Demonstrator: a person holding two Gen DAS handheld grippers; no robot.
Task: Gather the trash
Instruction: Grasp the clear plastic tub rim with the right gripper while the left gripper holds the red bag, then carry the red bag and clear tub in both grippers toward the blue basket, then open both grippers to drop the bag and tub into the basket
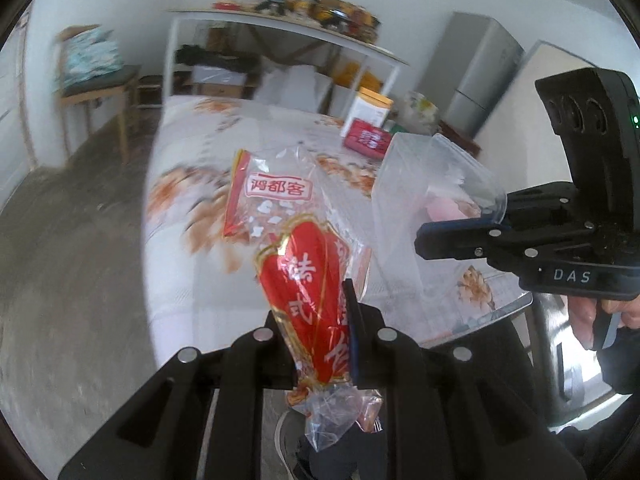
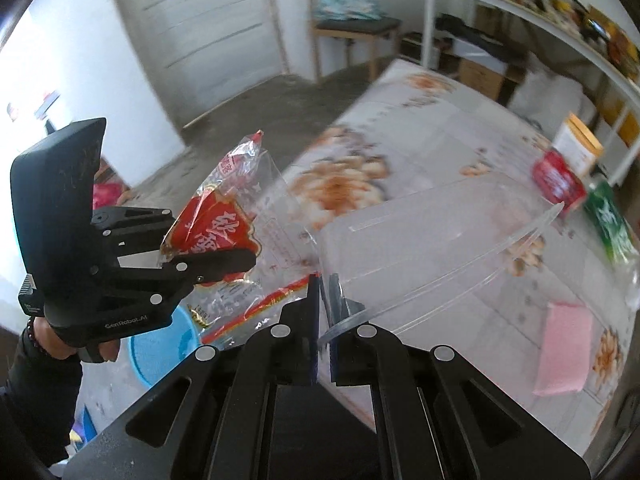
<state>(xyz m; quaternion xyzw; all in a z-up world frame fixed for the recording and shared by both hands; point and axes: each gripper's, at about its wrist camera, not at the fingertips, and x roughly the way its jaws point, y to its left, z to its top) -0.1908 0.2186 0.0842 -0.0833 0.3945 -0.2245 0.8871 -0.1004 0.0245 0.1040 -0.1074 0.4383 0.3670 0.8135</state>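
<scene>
A red and clear snack wrapper (image 1: pixel 300 264) stands up between the fingers of my left gripper (image 1: pixel 312 312), which is shut on its lower part; its crumpled clear end hangs below the jaws. In the right wrist view the left gripper (image 2: pixel 246 258) holds this wrapper (image 2: pixel 216 224) over the table's near corner. My right gripper (image 2: pixel 324 292) is shut on the rim of a clear plastic container (image 2: pixel 440 248), which is lifted and tilted above the table. From the left wrist view the right gripper (image 1: pixel 424 240) and the container (image 1: pixel 420 196) are at the right.
The table has a flower-patterned cloth (image 1: pixel 280 128). On it are a red box (image 1: pixel 366 140), a white canister with an orange lid (image 1: pixel 370 110), a green packet (image 2: pixel 612 220) and a pink cloth (image 2: pixel 564 352). A blue basin (image 2: pixel 160 352) sits on the floor. A chair (image 2: pixel 352 28) and a shelf (image 1: pixel 288 32) stand behind.
</scene>
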